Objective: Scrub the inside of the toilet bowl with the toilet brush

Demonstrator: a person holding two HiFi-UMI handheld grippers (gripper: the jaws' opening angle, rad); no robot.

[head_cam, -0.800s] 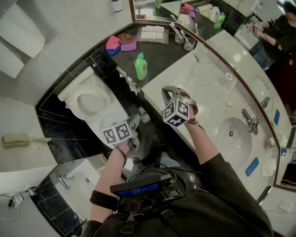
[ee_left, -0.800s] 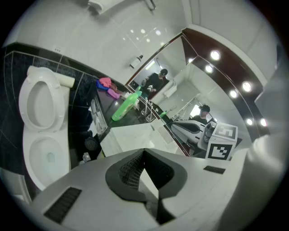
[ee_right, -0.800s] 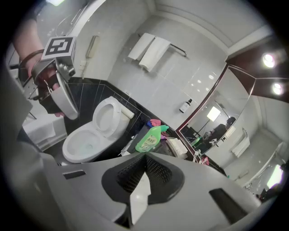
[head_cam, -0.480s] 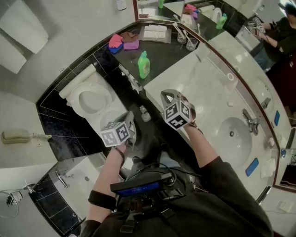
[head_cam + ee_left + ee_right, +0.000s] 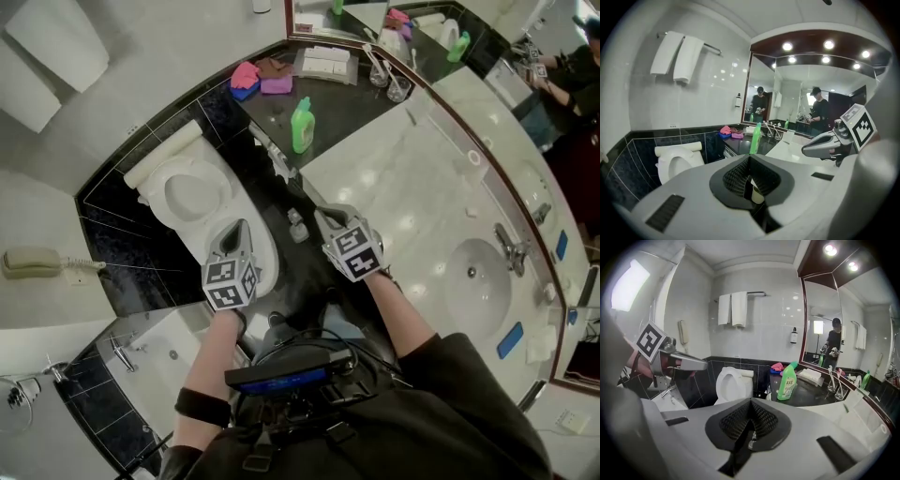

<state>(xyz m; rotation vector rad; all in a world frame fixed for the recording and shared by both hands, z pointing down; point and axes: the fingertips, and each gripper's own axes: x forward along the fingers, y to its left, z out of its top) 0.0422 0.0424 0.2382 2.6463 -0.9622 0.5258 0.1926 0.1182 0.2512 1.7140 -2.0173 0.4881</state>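
A tiled bathroom: the long pale vanity surface (image 5: 412, 187) curves beneath the mirror, its basin (image 5: 459, 295) empty. The toilet (image 5: 192, 192) stands in the dark-tiled corner. Its seat and lid look tipped up, which leaves the bowl (image 5: 269, 248) open for scrubbing, just beneath my left tool in the head view.

I hold both tools low and angled downward over the gap between toilet and vanity, presumably to go for the brush. The left gripper (image 5: 750, 158) has its fingers (image 5: 733, 178) pressed together on nothing. The right gripper (image 5: 751, 401) matches it, fingers (image 5: 733, 420) closed and empty.

A green cleaner bottle (image 5: 301, 125) stands on the black end of the surface, with pink and purple cloths (image 5: 253, 77) piled behind it. Two glasses (image 5: 389, 86) nearby hold slim white items.

I cannot pick out the toilet brush with certainty. A small pale object (image 5: 298, 225) on the floor beside the toilet may be it. By my reading, scrubbing is not yet under way.
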